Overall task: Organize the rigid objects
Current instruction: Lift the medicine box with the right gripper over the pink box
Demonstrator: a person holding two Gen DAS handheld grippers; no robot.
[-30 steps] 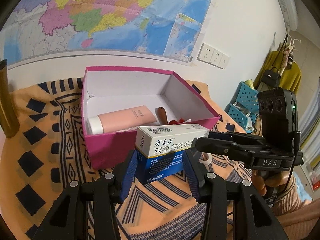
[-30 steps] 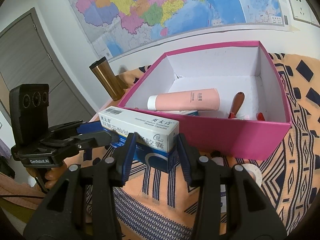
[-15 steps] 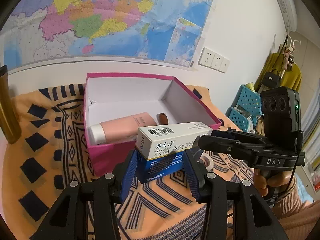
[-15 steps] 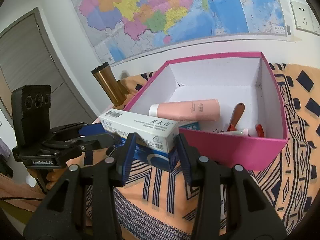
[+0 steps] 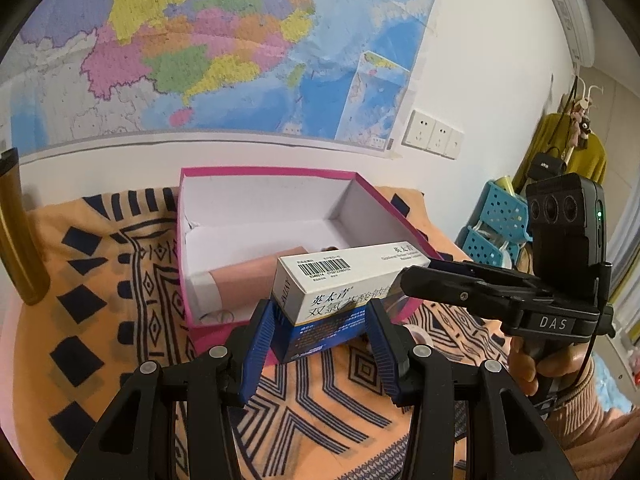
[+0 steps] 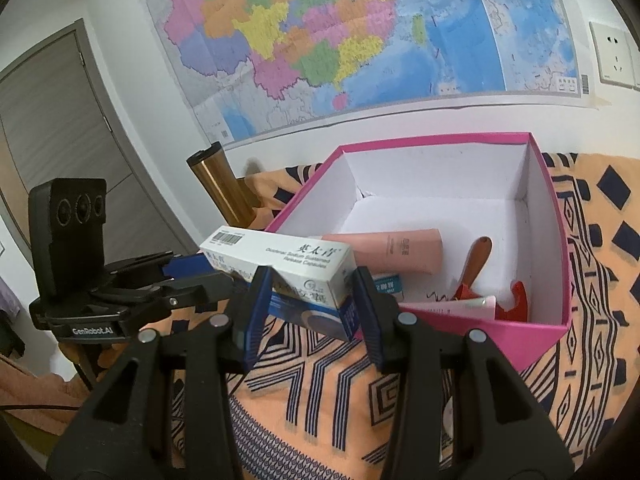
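Observation:
A white and blue medicine box (image 5: 340,284) is held in the air at both ends, in front of an open pink box (image 5: 208,308). My left gripper (image 5: 320,344) is shut on one end of it. My right gripper (image 6: 308,316) is shut on the other end of the medicine box (image 6: 288,268). The pink box (image 6: 480,336) holds a pink tube (image 6: 396,250), a brown-handled red tool (image 6: 474,268) and some small packs. The tube (image 5: 248,278) is partly hidden in the left wrist view.
A patterned orange cloth (image 6: 600,240) covers the table. A gold bottle (image 6: 220,188) stands left of the pink box; it also shows in the left wrist view (image 5: 16,236). A tape roll (image 5: 420,334) lies on the cloth. A map hangs on the wall behind.
Both grippers have lifted the medicine box higher, to about the level of the pink box's rim. The grip on both ends is unchanged.

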